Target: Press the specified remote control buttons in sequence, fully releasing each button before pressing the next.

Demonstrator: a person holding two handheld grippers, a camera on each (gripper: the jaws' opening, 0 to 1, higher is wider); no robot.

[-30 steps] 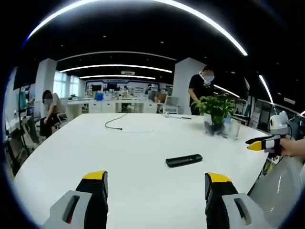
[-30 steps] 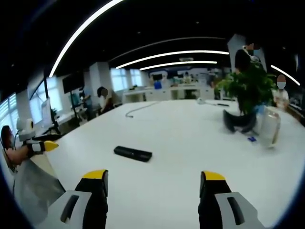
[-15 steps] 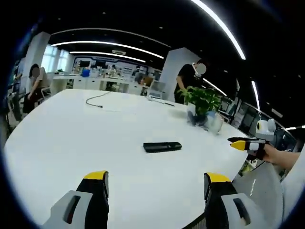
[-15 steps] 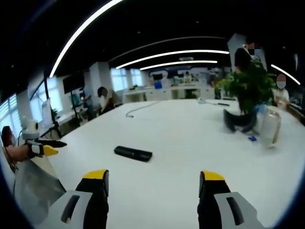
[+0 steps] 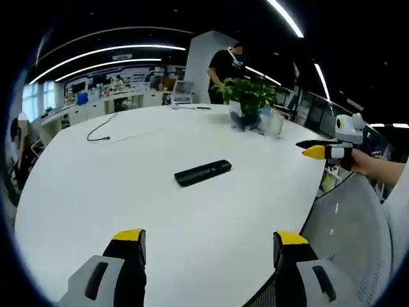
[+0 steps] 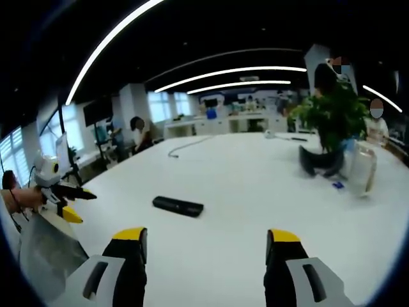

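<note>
A black remote control (image 5: 203, 173) lies flat near the middle of the white table (image 5: 96, 192); it is also in the right gripper view (image 6: 177, 206). My left gripper (image 5: 211, 242) is open, well short of the remote and above the table's near edge. My right gripper (image 6: 206, 238) is open too, with the remote ahead and to its left. Nothing is between either pair of jaws. The right gripper (image 5: 314, 148) enters the left gripper view from the right, held by a hand. At the left of the right gripper view is the left gripper (image 6: 75, 203), off the table's edge.
A potted plant (image 6: 335, 115) and a glass jar (image 6: 361, 169) stand at the table's far right side. A dark cable (image 6: 185, 146) lies farther back. A grey chair back (image 5: 348, 243) is beside the table. A person (image 5: 227, 64) stands behind the plant; others sit at desks.
The left gripper has swung and rolled, so its view shifted and its jaws now spread one above the other in the right gripper view. The remote and the right gripper stayed put.
</note>
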